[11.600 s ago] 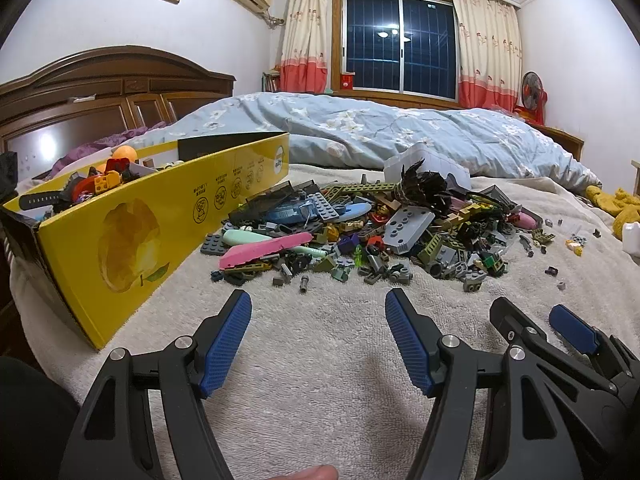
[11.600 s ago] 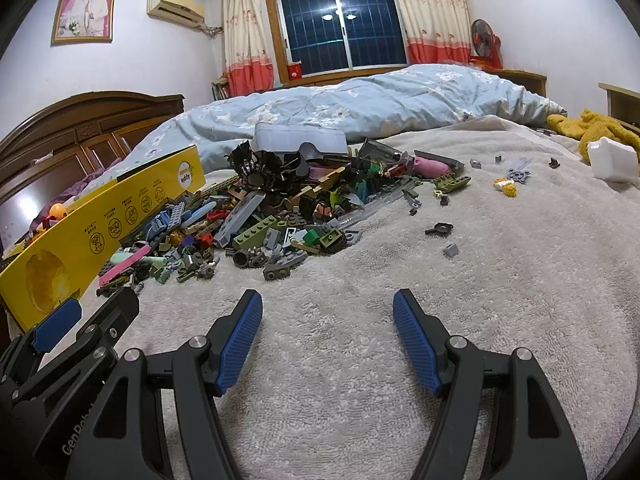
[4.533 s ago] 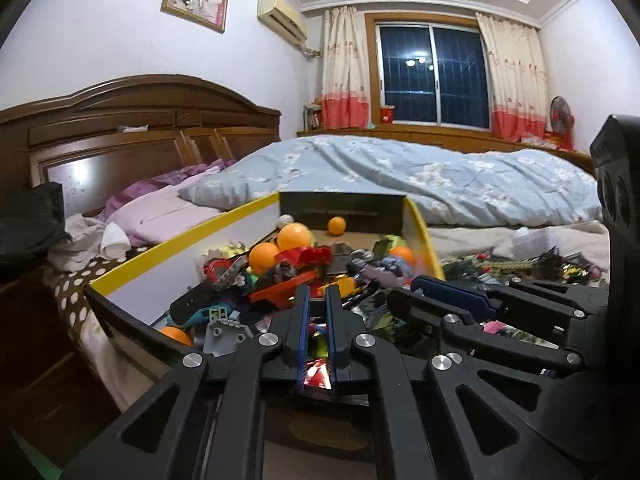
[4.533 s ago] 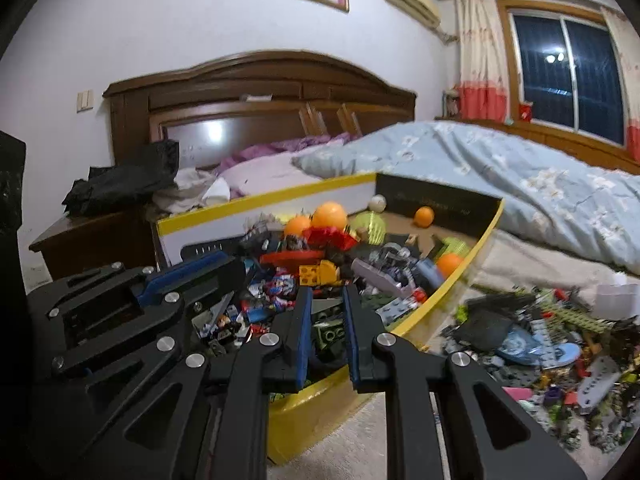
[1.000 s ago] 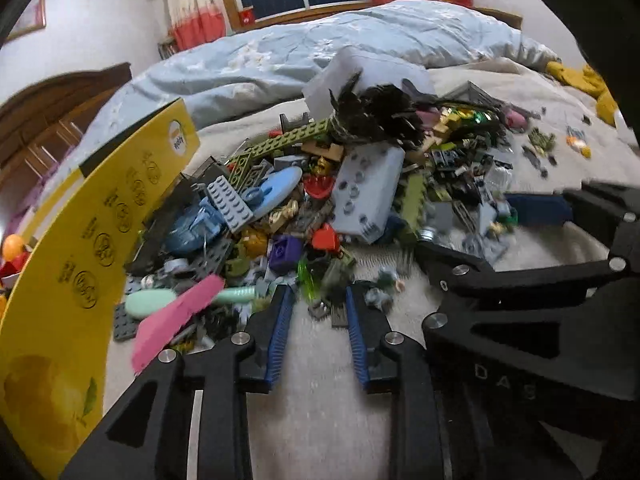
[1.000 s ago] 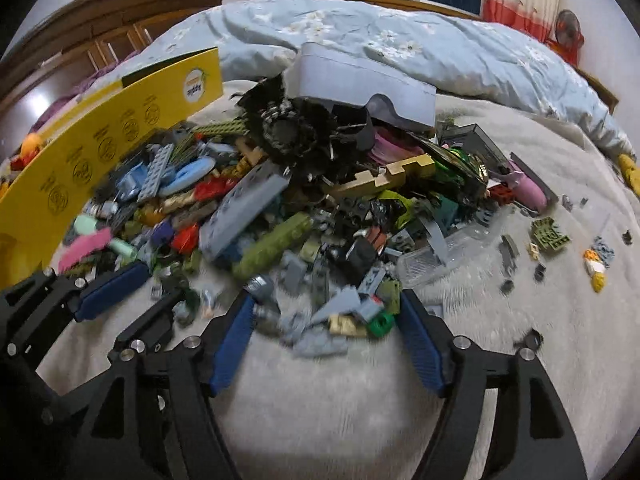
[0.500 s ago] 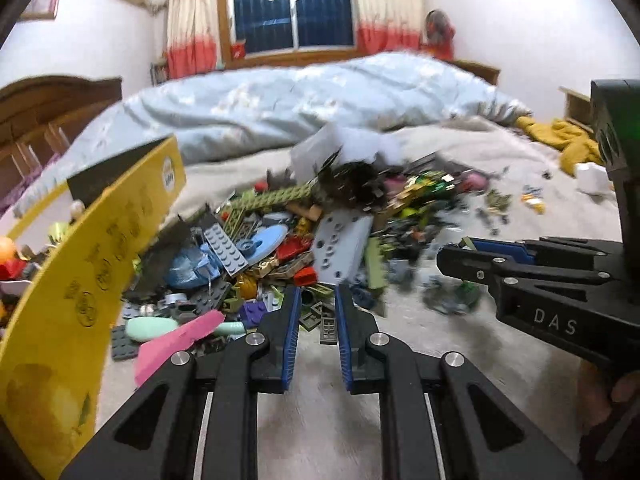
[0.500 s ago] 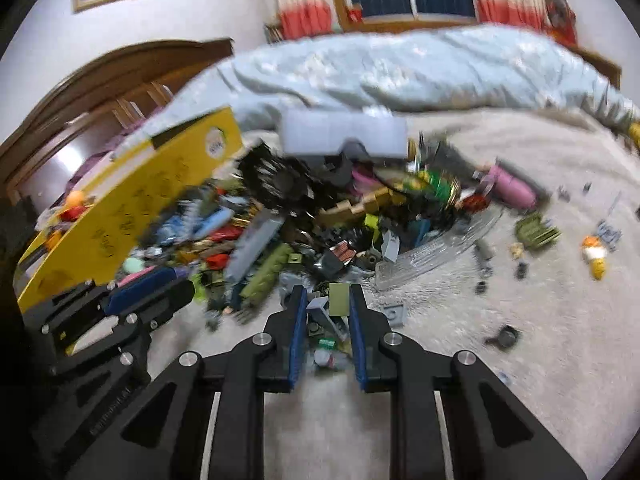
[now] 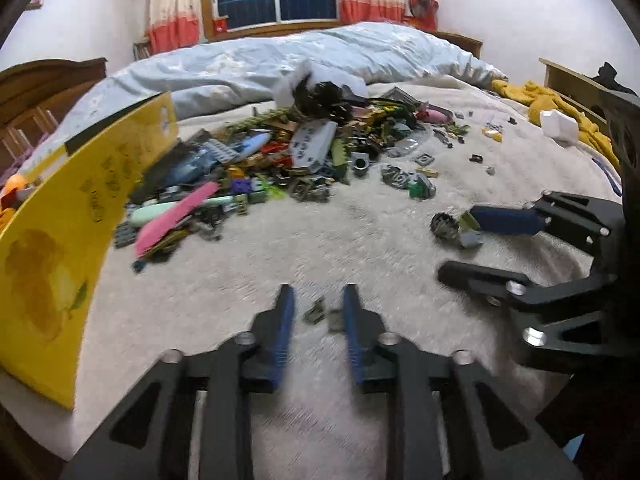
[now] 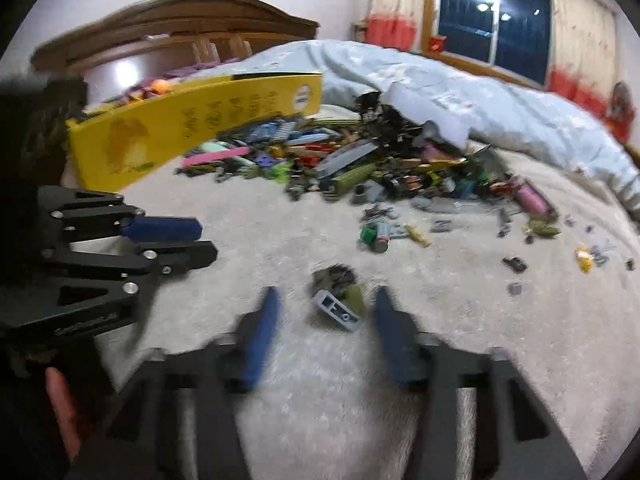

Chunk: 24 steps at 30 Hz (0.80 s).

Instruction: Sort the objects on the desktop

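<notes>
A heap of mixed toy bricks [image 9: 300,152] [image 10: 360,168] lies on the cream blanket beside a yellow box [image 9: 80,208] [image 10: 180,128] that holds toys. My left gripper [image 9: 318,306] [image 10: 202,242] is low over the blanket, short of the heap. Its jaws are opening, and two small dark pieces [image 9: 320,316] lie loose between them. My right gripper [image 10: 326,304] [image 9: 468,246] is off to its right, jaws also opening. A grey brick [image 10: 336,311], an olive piece [image 10: 355,298] and a dark wheel piece [image 10: 332,276] lie between its pads, untouched.
A blue quilt [image 9: 320,56] is bunched behind the heap. Stray small pieces [image 9: 416,184] dot the blanket to the heap's right. A white object [image 9: 558,126] and yellow cloth [image 9: 532,100] lie at the far right. A fingertip [image 10: 60,408] shows at the lower left.
Both grippers were shut on small pieces at the heap's near edge. They have drawn back toward me, and their jaws have parted, leaving the pieces on the blanket.
</notes>
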{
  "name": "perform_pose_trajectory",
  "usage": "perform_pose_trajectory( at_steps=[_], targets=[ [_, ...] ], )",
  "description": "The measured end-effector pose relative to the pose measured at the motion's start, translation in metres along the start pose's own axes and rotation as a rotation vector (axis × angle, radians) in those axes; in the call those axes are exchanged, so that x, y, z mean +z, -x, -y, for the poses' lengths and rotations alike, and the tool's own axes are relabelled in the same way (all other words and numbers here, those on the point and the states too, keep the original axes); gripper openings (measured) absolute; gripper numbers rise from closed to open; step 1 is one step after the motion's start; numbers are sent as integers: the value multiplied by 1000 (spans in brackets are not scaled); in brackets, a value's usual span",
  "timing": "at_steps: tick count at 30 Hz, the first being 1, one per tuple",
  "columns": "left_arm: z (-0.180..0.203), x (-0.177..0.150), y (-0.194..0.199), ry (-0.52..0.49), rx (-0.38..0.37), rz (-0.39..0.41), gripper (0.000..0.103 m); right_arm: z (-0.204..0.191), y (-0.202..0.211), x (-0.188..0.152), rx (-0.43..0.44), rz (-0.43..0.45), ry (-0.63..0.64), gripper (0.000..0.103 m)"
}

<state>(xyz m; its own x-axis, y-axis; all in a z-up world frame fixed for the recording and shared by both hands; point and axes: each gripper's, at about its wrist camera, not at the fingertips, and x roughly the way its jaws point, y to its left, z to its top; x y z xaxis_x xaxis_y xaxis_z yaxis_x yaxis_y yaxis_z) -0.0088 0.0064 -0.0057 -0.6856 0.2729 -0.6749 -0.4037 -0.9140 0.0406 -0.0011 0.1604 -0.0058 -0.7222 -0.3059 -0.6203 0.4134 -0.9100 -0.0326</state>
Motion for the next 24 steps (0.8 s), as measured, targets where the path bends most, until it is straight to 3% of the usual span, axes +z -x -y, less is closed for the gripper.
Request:
perform_pose_trajectory(
  at_steps=[6,9,15,19,20,22,24],
  targets=[
    [-23,-14,16,92,-107,26,29,20,25,-15,45,93,-131,63],
    [-21,-17,23,89,-130,46,29,20,28,-11,55,115,-147,63],
    [-18,-15,17,74,-120,42,28,2,15,-11,86,88,-82,46],
    [-23,-15,11,109,-121,27,28,-5,11,-20,45,78,-37,23],
    [-22,-15,12,114,-122,30,27,-5,12,-20,39,77,-38,23],
    [-18,-17,14,108,-141,31,12,-4,13,-20,37,81,-50,23],
    [-8,-18,14,70,-142,26,8,-5,14,-20,30,85,-48,23]
  ],
)
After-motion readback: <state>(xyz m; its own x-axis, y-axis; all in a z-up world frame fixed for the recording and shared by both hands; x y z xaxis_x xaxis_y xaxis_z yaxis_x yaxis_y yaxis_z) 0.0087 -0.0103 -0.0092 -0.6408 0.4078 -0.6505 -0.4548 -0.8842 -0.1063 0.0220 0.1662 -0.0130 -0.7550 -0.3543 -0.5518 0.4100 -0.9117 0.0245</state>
